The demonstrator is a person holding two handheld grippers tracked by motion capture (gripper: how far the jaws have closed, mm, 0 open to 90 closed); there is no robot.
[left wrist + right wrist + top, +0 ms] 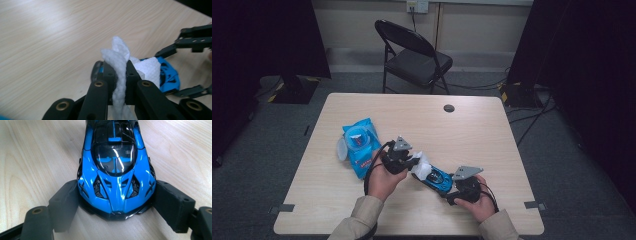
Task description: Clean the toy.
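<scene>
A light wood-grain table (472, 125) carried the things. A round dark grommet hole (449, 108) sat toward twelve o'clock. At nine o'clock of centre lay a blue wipes packet (362, 145), its lid open. Toward five o'clock a blue toy car (116, 170) rested on the tabletop.

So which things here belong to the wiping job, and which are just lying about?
In use:
- blue toy car, clamped by the right gripper
- white wipe, pinched in the left gripper

Lying about:
- blue wipes pack, on the table
- folding chair
</scene>
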